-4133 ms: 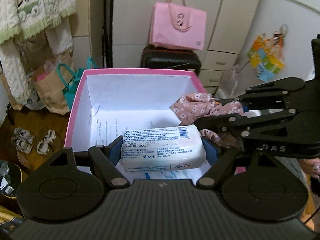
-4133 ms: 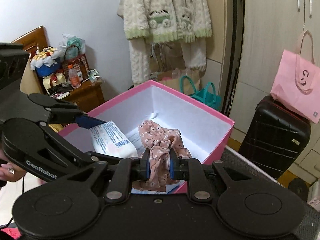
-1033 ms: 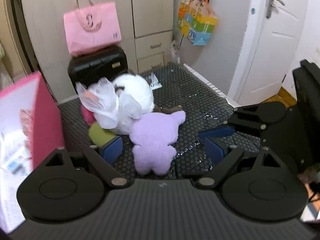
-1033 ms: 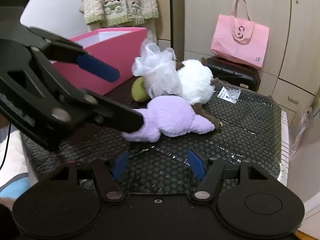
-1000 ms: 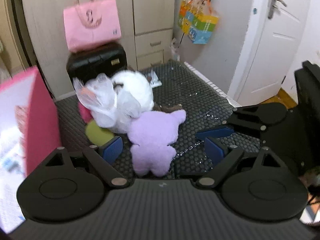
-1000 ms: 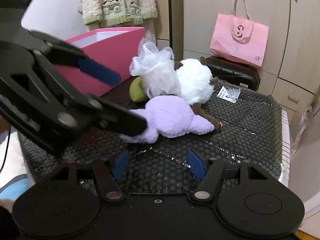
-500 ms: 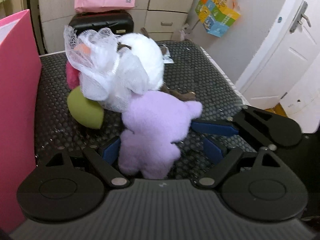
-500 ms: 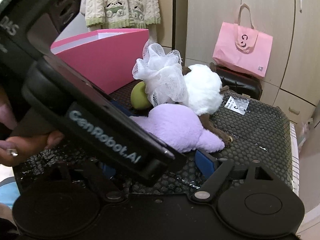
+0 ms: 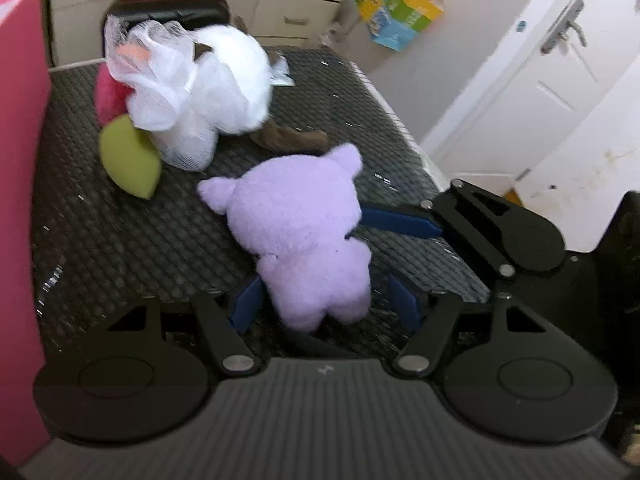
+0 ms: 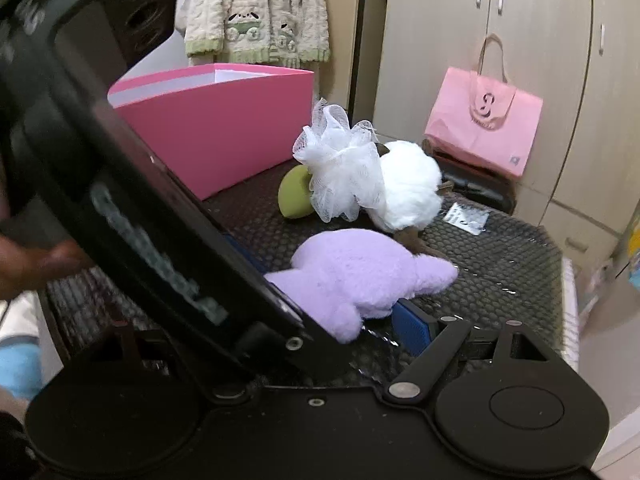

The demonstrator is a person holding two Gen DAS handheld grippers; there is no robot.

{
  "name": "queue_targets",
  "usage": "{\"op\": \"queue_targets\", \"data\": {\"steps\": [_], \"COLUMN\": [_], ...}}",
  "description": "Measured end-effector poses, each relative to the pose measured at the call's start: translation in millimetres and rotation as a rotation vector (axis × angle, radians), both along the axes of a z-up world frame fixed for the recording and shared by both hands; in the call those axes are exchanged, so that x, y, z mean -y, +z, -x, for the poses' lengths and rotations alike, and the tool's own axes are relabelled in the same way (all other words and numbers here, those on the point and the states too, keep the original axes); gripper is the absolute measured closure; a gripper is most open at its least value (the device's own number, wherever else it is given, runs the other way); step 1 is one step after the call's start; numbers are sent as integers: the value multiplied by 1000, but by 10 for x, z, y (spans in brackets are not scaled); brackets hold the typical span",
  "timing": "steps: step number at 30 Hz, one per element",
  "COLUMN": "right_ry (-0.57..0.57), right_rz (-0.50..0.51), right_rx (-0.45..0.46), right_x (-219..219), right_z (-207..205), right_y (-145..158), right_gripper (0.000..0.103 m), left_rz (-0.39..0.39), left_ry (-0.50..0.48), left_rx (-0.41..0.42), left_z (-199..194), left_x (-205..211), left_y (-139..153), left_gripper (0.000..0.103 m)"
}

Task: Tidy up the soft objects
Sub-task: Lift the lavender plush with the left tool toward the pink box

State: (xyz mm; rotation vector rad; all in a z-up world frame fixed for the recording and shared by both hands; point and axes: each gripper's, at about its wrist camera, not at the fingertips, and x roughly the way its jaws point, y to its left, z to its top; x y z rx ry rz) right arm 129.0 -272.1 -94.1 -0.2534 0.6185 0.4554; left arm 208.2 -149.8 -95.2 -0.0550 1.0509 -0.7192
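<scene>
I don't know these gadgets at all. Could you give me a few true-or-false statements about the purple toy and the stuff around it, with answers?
1. The left gripper has its fingers on either side of the purple plush toy. True.
2. The purple plush toy is inside the pink box. False: it lies on the black mat.
3. The white mesh bath pouf rests against the white plush toy. True.
4. The green sponge is beside the door. False: it lies by the pouf.

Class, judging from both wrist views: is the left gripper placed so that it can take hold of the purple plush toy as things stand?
Probably yes. The left gripper has its jaws open on either side of the purple plush toy, with nothing between them; the right gripper only touches the toy's side.
</scene>
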Motion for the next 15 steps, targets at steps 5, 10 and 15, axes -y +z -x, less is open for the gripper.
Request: {"op": "queue_targets", "data": {"steps": [5, 10, 15], "right_ry": [-45, -87, -108], "right_rz": [-8, -51, -48], "right_rx": [-8, -41, -25], "right_x": [74, 81, 5], "right_z": [21, -97, -88], "right_y": [-20, -52, -96], "right_gripper": [13, 13, 17], "left_rz": [-46, -19, 8], "left_ry": [38, 69, 83], "left_rx": [128, 175, 140], "left_z": [62, -5, -27], "left_x": [-7, 2, 36], "left_y": [57, 59, -67], "left_gripper": [31, 30, 38]}}
